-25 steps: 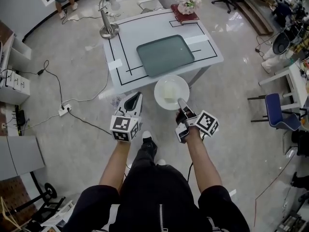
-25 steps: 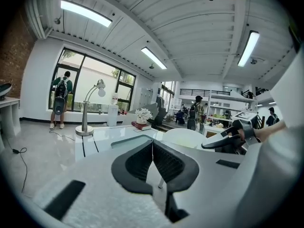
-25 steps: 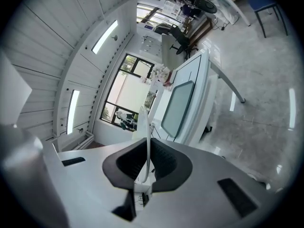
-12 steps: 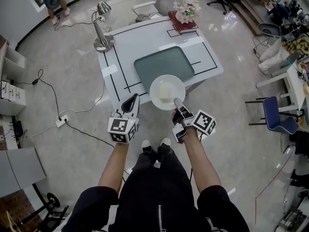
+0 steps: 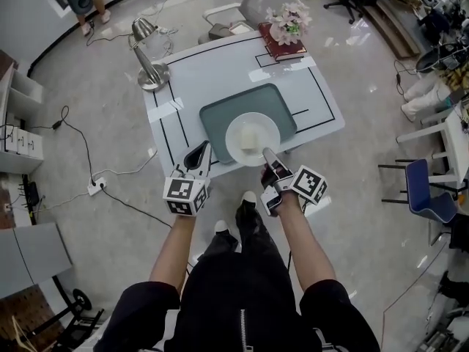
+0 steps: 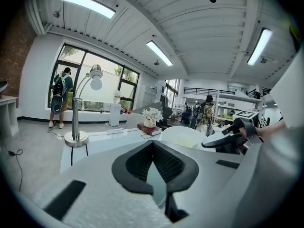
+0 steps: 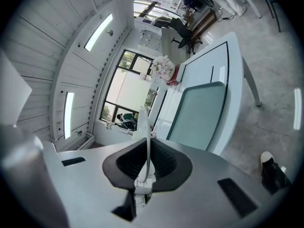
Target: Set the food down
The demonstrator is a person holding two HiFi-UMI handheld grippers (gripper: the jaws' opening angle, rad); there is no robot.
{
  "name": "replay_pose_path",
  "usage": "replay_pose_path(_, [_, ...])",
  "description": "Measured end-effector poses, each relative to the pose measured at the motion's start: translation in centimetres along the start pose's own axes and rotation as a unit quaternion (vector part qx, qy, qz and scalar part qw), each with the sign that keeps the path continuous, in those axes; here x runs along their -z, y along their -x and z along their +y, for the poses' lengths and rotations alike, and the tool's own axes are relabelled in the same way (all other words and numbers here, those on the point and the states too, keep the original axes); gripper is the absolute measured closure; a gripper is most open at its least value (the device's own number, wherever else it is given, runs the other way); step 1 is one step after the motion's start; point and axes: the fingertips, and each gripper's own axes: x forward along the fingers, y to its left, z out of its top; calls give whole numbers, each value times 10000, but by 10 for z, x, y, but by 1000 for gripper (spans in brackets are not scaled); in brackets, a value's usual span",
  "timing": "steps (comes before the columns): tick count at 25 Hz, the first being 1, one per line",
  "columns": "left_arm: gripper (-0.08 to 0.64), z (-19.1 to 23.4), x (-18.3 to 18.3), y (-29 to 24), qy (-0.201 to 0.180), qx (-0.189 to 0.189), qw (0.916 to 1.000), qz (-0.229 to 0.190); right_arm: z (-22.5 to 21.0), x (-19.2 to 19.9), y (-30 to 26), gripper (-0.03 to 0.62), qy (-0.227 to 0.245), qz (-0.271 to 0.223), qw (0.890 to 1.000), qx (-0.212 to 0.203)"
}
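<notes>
A white plate [image 5: 253, 139] with a pale piece of food [image 5: 253, 137] on it hangs over the near part of the green tray [image 5: 227, 114] on the white table [image 5: 183, 86]. My right gripper [image 5: 268, 154] is shut on the plate's near rim. In the right gripper view the rim [image 7: 147, 127] stands edge-on between the pads of that gripper [image 7: 148, 152], with the tray [image 7: 197, 113] beyond. My left gripper [image 5: 198, 155] is held level beside the plate at the table's front edge, shut and holding nothing [image 6: 154, 161]. The left gripper view shows the plate [image 6: 183, 137] to its right.
A desk lamp [image 5: 146, 50] stands at the table's far left. A red book with a flower pot [image 5: 286, 28] lies at the far right, a white chair [image 5: 249, 2] behind. A blue chair [image 5: 425, 185] is on the right; cables and a power strip [image 5: 95, 189] lie on the left.
The person has stepped up to the table. The plate in my right gripper was off the table's front edge before and now hangs over the tray's near part. Left gripper came along.
</notes>
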Motion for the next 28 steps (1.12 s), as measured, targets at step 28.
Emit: replay_pose_path(28, [555,44,-1,-100,178,-238,9990,321,-49,-72,-104,569,-277,430,9984,219])
